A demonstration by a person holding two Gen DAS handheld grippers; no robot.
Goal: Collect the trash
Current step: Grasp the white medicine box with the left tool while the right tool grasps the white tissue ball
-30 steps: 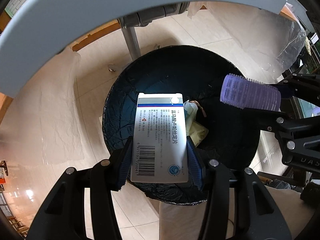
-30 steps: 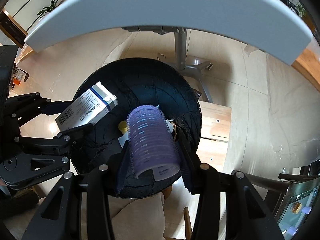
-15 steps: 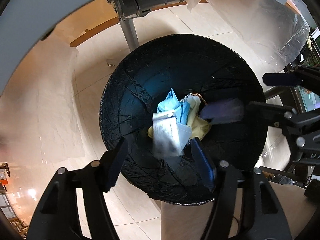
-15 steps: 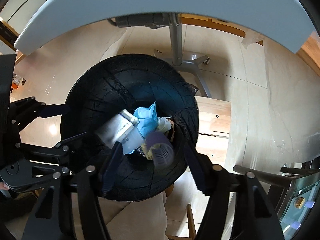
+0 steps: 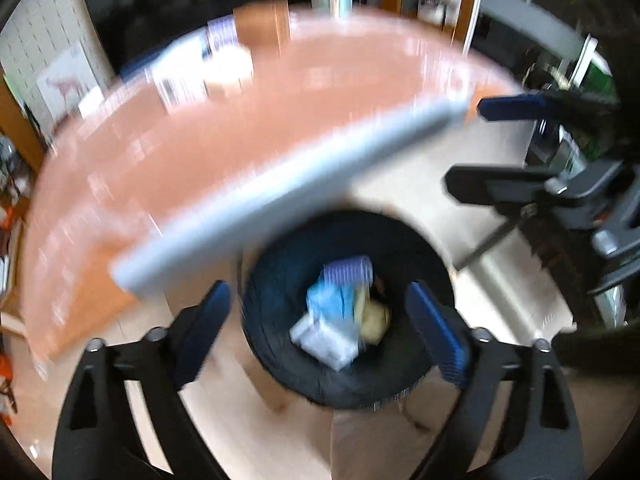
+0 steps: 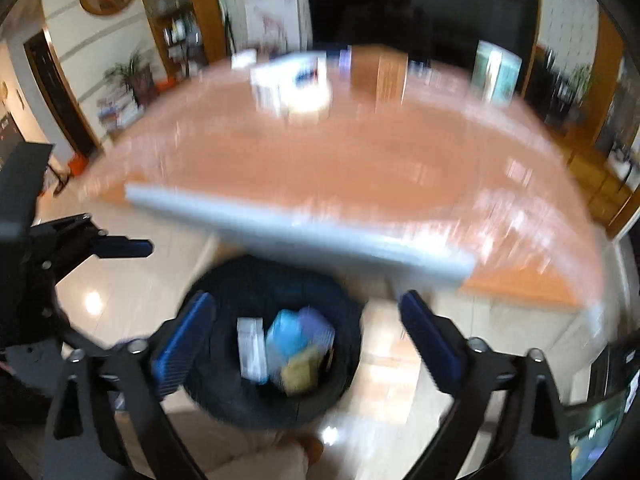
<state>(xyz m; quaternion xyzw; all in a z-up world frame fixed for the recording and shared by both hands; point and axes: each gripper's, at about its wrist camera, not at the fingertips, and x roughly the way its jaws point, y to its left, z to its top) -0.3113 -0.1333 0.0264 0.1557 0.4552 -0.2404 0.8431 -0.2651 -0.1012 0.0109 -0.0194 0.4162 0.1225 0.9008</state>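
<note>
Below both grippers stands a black-lined trash bin [image 5: 264, 280] [image 6: 216, 396]. Inside it lie a white medicine box [image 5: 320, 340] [image 6: 250, 348], a purple hair roller [image 5: 348, 272] [image 6: 316, 324], a blue wrapper [image 5: 332, 304] and a yellow scrap [image 5: 376, 318]. My left gripper [image 5: 316, 288] hangs above the bin, its jaws opening wide with nothing between them. My right gripper [image 6: 306, 300] is likewise above the bin, jaws opening and empty. It also shows at the right of the left wrist view [image 5: 488, 148]. Both views are motion-blurred.
A wooden table with a grey edge [image 5: 280, 184] [image 6: 320, 236] juts over the bin's far side. White boxes [image 5: 180, 76] [image 6: 292, 76] and a brown carton [image 5: 262, 20] stand at the table's far end. Pale tiled floor surrounds the bin.
Both grippers let go: the medicine box and the purple roller dropped into the bin. Both jaws spread wide, and both hands rose and tilted up, bringing the tabletop into view.
</note>
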